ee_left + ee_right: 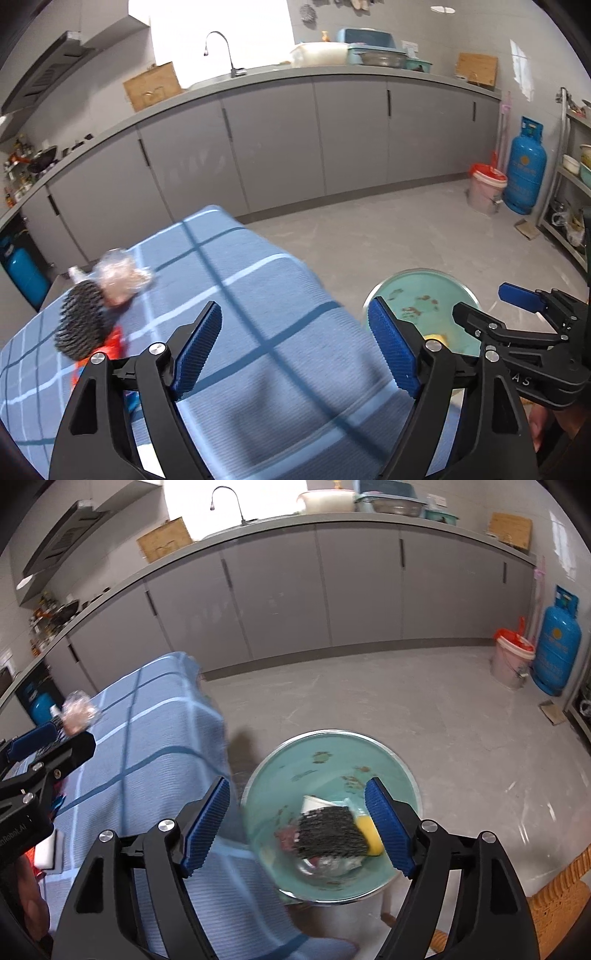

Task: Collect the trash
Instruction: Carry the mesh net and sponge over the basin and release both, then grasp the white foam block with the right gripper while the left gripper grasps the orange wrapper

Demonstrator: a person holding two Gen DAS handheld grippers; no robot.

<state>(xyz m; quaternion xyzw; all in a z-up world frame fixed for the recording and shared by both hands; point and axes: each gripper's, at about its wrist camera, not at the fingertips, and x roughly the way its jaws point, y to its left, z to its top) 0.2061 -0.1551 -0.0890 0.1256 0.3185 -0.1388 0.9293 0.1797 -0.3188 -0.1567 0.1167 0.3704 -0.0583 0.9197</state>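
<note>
Teal and metal-rimmed, the trash basin (325,760) sits low beside the table's edge, probably so scraps can be dropped straight off the blue checked tablecloth (258,295) into it. The right gripper (301,825) hangs directly over the basin with its jaws spread wide and nothing between them, which looks like a release position. Below it lie a dark scouring pad backed with yellow sponge (334,836), a white paper cup (314,805) and some crumpled wrapping. The left gripper (295,349) hovers above the cloth, jaws likewise apart and empty, aimed roughly toward the trash not yet collected.

Only the left wrist view shows that remaining trash clearly: a round dark scrubber (83,321), a crumpled clear plastic bag (120,278) touching it, and a red scrap (114,343) beneath. Only the right wrist view looks down into the basin and shows what it holds; from the left, just part of its inside appears
</note>
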